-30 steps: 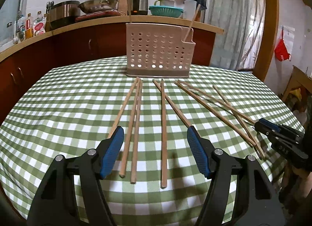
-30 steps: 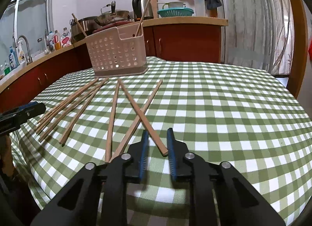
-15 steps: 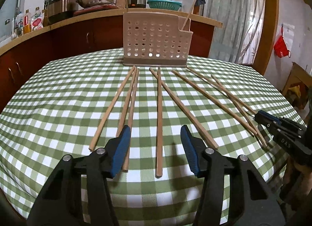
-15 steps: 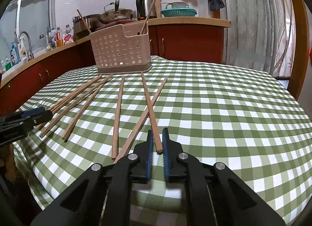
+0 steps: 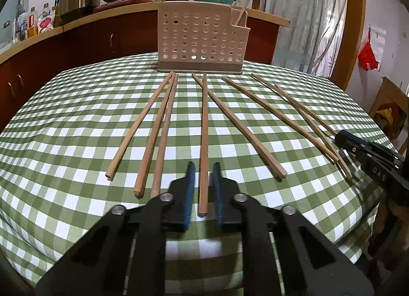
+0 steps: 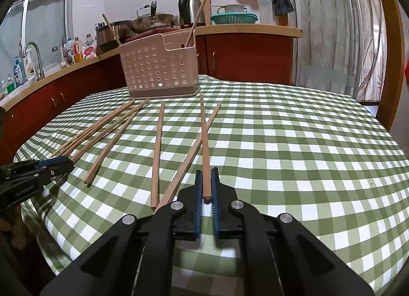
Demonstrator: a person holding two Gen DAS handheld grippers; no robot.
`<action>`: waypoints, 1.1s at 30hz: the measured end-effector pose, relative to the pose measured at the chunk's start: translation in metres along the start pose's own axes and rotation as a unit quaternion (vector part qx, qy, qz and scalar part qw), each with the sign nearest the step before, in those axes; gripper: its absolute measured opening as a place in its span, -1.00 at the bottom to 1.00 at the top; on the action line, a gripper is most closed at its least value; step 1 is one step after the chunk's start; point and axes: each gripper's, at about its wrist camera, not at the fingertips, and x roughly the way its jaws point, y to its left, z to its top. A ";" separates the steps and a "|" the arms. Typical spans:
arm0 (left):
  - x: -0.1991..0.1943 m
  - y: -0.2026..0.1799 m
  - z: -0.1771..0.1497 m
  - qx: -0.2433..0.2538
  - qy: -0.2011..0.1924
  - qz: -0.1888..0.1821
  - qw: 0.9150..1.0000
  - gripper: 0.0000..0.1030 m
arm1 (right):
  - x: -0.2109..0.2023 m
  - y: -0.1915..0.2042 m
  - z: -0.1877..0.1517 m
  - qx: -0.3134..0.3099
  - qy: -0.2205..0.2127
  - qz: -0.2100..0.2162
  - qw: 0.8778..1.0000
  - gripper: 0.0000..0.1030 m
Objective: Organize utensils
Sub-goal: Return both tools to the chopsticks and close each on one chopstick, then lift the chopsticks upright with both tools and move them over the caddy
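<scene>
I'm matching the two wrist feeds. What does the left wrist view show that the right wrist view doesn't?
Only the left view: the red bag hanging by the doorframe, and the left gripper closing round one chopstick.
Only the right view: the faucet, and the right gripper pinching another chopstick.
Both: the perforated holder and the checked tablecloth.

Left gripper (image 5: 203, 188) fingers narrowed, right gripper (image 6: 207, 184) fingers clamped.

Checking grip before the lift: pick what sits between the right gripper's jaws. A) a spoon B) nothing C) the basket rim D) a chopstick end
D: the right gripper has its blue jaws closed narrowly around the near end of a wooden chopstick that points toward the holder.
</scene>
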 end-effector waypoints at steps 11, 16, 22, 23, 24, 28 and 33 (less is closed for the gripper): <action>-0.011 -0.002 0.005 0.006 -0.012 0.000 1.000 -0.87 | -0.012 0.003 0.007 0.002 -0.016 -0.004 1.000 -0.87; -0.023 -0.003 0.013 0.016 -0.034 0.005 0.999 -0.87 | -0.024 0.007 0.016 0.005 -0.029 -0.005 1.000 -0.87; -0.042 -0.008 0.027 0.035 -0.074 0.013 0.997 -0.87 | -0.041 0.012 0.031 0.002 -0.050 -0.007 0.999 -0.87; -0.046 -0.008 0.030 0.038 -0.081 0.015 0.996 -0.87 | -0.042 0.013 0.034 0.001 -0.052 -0.007 0.999 -0.87; -0.049 -0.008 0.032 0.040 -0.086 0.016 0.995 -0.87 | -0.046 0.015 0.037 0.001 -0.056 -0.007 0.998 -0.87; -0.060 -0.005 0.043 0.035 -0.104 0.016 0.994 -0.87 | -0.056 0.019 0.046 -0.002 -0.068 -0.004 0.998 -0.87; -0.070 0.004 0.054 0.021 -0.119 0.018 0.993 -0.87 | -0.066 0.027 0.056 -0.008 -0.082 0.001 0.997 -0.87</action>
